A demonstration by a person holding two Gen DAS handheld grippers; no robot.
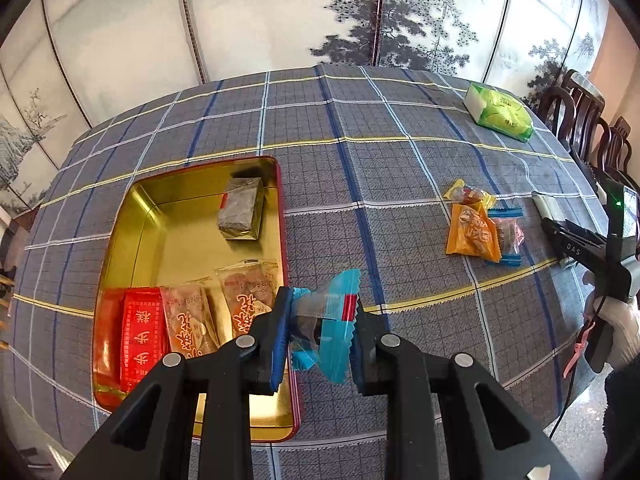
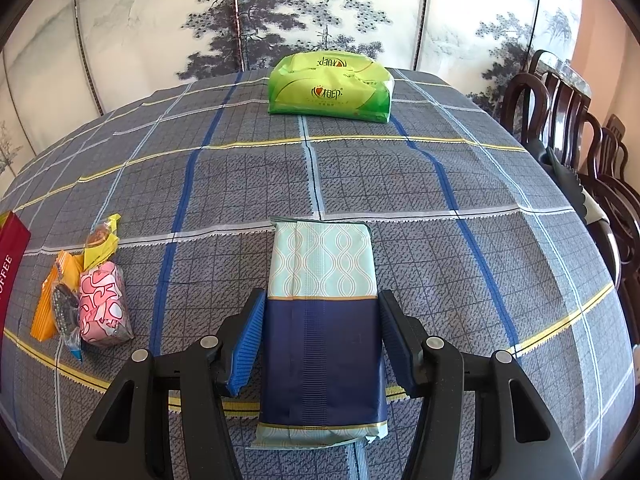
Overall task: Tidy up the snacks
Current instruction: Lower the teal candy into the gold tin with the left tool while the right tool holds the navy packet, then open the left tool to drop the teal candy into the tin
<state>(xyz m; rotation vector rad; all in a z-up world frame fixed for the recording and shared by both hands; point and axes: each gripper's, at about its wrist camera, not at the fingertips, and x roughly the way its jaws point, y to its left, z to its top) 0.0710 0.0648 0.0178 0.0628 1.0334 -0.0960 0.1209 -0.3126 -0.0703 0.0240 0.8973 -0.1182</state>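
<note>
The red tin (image 2: 12, 264) is cut off by the right wrist view's left edge. In the left view, the fingers (image 1: 280, 332) hide part of the orange packet (image 1: 244, 308). The blue-wrapped sweet's (image 1: 326, 320) contents are unclear.

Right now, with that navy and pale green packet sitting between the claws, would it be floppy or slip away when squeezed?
The navy and pale green packet looks plump and creased, so it probably gives a little. Its glossy film might slide against the right gripper, though the ribbed pads should help. Lying flat, it seems unlikely to roll.

Blue-wrapped snack (image 1: 324, 328) pinched aloft beside open gold tin (image 1: 132, 216).
</note>
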